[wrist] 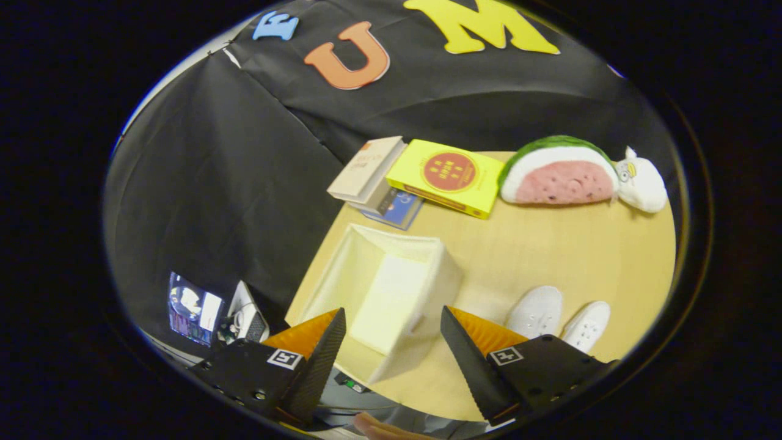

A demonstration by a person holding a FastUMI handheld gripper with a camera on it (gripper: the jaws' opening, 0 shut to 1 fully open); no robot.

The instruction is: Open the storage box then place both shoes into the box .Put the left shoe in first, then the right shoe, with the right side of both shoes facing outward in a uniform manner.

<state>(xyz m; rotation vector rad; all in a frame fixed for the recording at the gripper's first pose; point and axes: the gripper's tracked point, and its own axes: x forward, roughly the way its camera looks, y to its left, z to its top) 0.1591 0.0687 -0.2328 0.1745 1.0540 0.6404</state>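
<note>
Storage box [391, 299], white fabric, sits at the lower centre of the frame on the wooden surface [568, 250], its top seemingly already folded open so we look down into the pale interior. Our gripper [391, 342] hangs above its near wall with the jaws spread wide and holding nothing. Two white shoes [559, 318] lie side by side at the lower right, just beside the box and just ahead of the right-hand finger. We judge the opening step done and the first shoe pickup in hand. Next we need to work out which is the left shoe, swing over it, and close on its upper so it goes in first.
</note>
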